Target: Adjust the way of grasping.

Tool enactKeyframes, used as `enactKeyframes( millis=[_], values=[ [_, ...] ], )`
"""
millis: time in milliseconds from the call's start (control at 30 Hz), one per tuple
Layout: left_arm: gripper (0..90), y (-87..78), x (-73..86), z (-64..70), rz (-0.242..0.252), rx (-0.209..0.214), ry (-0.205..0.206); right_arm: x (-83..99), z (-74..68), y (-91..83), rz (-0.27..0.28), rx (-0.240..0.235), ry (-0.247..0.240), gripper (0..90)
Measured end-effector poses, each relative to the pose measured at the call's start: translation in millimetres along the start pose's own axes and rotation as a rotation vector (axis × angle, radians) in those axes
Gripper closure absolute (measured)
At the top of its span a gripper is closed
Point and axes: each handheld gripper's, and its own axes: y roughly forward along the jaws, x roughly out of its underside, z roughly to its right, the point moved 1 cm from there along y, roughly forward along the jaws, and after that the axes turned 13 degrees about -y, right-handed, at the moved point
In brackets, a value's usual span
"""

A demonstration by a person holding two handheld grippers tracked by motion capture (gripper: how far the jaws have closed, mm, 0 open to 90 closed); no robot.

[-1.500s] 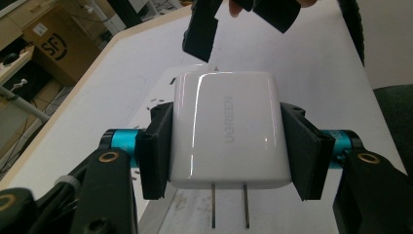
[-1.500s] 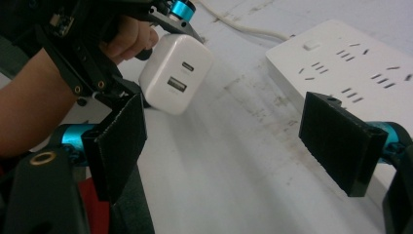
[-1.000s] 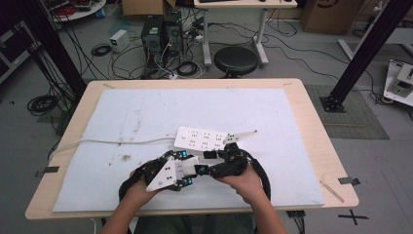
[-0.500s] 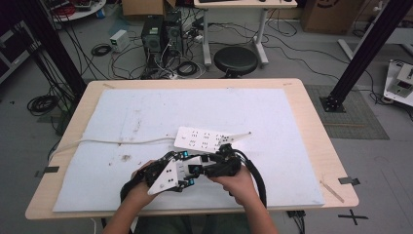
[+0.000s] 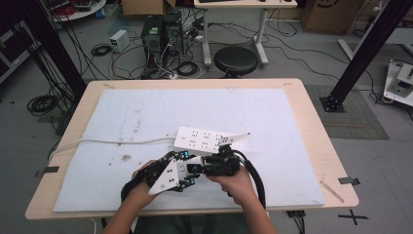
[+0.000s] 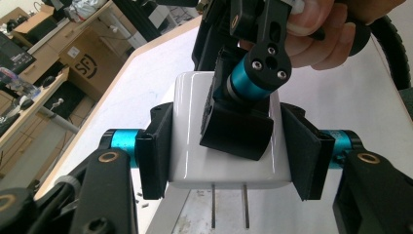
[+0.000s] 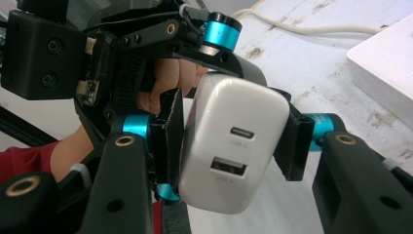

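A white USB charger (image 6: 192,156) hangs between both grippers just above the mat, near the table's front edge. My left gripper (image 6: 226,151) is shut on its two sides, with the prongs pointing back at that camera. My right gripper (image 7: 229,146) is shut on it too, the port face (image 7: 238,146) turned toward its camera. In the left gripper view one pad of the right gripper (image 6: 238,129) lies flat on the charger's broad face. In the high view the two grippers (image 5: 197,168) meet nose to nose, just in front of a white power strip (image 5: 204,139).
The power strip's white cord (image 5: 117,142) runs left across the white mat (image 5: 272,122) and off the table edge. A wooden table rim (image 5: 321,146) surrounds the mat. Computers, cables and a black stool (image 5: 236,61) stand on the floor beyond.
The right hand and its gripper have shifted slightly left and closer to the left gripper. The charger stays held between them; the power strip has not moved.
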Motion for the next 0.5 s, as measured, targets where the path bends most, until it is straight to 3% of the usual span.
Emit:
enactKeyframes(
  millis=[400,500],
  values=[
    [42.3,1.4,-1.1,0.5,-0.013,-0.005,0.046,-0.1,4.2,-1.6,-0.011,-0.043,0.031,58.5],
    [41.5,3.4,-0.9,-2.1,-0.032,0.009,0.033,-0.8,3.5,-2.6,-0.012,-0.038,0.030,61.1]
  ],
)
